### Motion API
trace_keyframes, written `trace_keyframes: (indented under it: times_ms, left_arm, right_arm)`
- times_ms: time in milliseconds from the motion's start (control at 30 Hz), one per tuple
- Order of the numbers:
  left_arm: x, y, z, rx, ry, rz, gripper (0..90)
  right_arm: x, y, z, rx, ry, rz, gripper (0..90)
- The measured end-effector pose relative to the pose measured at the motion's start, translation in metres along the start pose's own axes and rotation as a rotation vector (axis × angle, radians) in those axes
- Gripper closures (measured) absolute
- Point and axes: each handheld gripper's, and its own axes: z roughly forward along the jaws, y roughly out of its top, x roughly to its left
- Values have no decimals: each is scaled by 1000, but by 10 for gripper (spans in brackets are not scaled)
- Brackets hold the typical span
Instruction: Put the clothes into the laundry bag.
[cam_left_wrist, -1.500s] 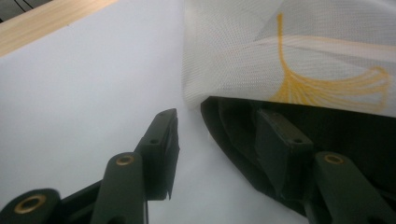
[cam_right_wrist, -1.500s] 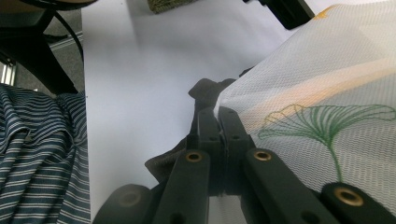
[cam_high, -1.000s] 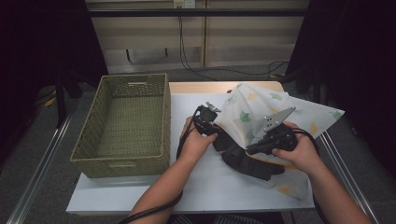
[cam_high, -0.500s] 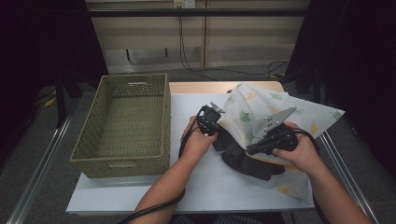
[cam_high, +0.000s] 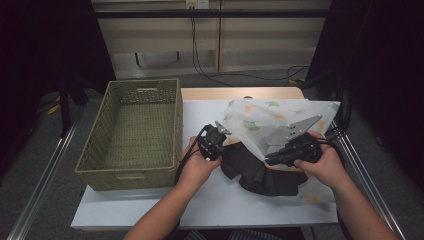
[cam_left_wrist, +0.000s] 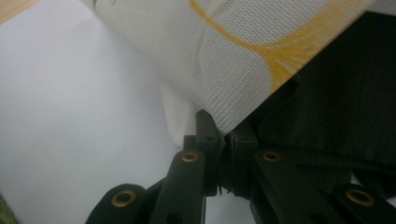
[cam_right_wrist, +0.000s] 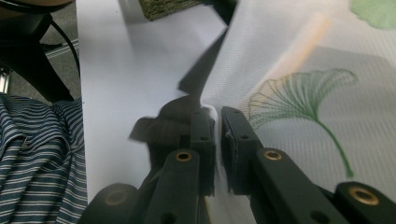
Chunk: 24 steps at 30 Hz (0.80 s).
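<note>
A white cloth (cam_high: 265, 122) printed with green and yellow leaves lies on the table, partly over a black garment (cam_high: 260, 175). My left gripper (cam_high: 224, 145) is at the cloth's left edge. In the left gripper view it (cam_left_wrist: 224, 128) is shut on the white cloth (cam_left_wrist: 243, 56), with the black garment (cam_left_wrist: 345, 93) just beyond. My right gripper (cam_high: 268, 159) points left at the cloth's near fold. Its jaws (cam_right_wrist: 217, 114) have just been opening; a narrow slit shows between them, and the cloth's edge (cam_right_wrist: 299, 65) still sits in it.
An empty green woven basket (cam_high: 179, 125) stands on the left of the white table (cam_high: 210, 200). A wooden strip (cam_high: 240, 93) runs along the table's far edge. Cables lie on the floor behind. A striped sleeve (cam_right_wrist: 42, 158) shows in the right gripper view.
The left gripper has closed on the cloth's edge and drawn it toward the near side. The cloth's raised peak has dropped flatter. The right hand has stayed in place.
</note>
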Motion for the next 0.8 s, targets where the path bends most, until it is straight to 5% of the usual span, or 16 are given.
trace_keyframes:
  times_ms: [233,400,533,800]
  left_arm:
    - [-18,-16,-23,18,16,45,863]
    - [-17,-32,-38,37,-1,39,863]
    - [-15,-41,-49,25,47,29,864]
    - [-24,-48,-33,19,-29,0,848]
  right_arm:
    - [1,2,2,3,-14,-4,802]
    - [3,1,-1,-8,-15,-2,774]
    - [4,2,-2,-27,-27,-9,709]
    - [4,0,-14,-52,-82,-2,627]
